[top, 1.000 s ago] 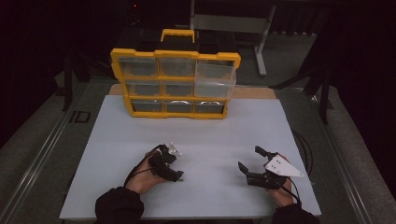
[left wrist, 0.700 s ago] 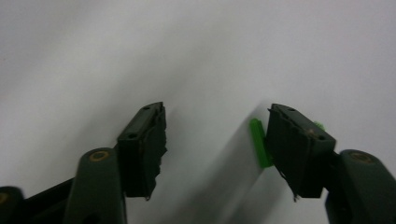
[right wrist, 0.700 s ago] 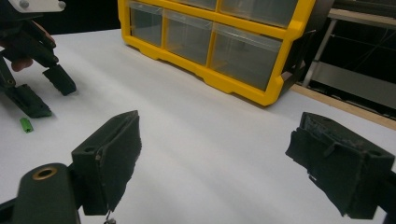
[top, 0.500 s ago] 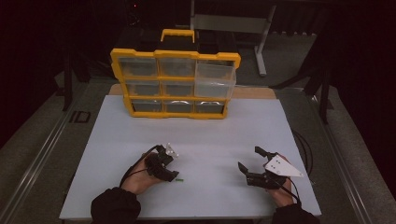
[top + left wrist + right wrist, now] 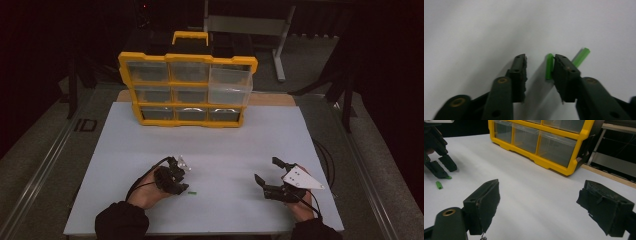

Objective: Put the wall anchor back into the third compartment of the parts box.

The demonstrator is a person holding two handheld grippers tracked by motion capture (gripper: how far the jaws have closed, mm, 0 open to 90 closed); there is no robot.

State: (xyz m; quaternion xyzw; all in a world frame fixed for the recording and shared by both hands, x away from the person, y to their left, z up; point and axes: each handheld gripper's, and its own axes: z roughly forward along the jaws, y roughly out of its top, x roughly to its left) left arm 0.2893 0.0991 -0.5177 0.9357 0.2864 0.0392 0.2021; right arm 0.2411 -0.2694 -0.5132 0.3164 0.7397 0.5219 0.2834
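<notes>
While its jaws have just been closing, the left gripper (image 5: 538, 67) stands narrow over the white worktop (image 5: 215, 145), one green stick (image 5: 549, 66) between them, unclamped, another (image 5: 581, 57) just outside; the right gripper (image 5: 266, 172) gapes wide.

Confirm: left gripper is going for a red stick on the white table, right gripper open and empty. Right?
Not quite: the stick is green, not red, as the left gripper view shows. The left gripper has just been closing its jaws, with that stick between them against one jaw. The rest holds: white table, right gripper open and empty.
</notes>
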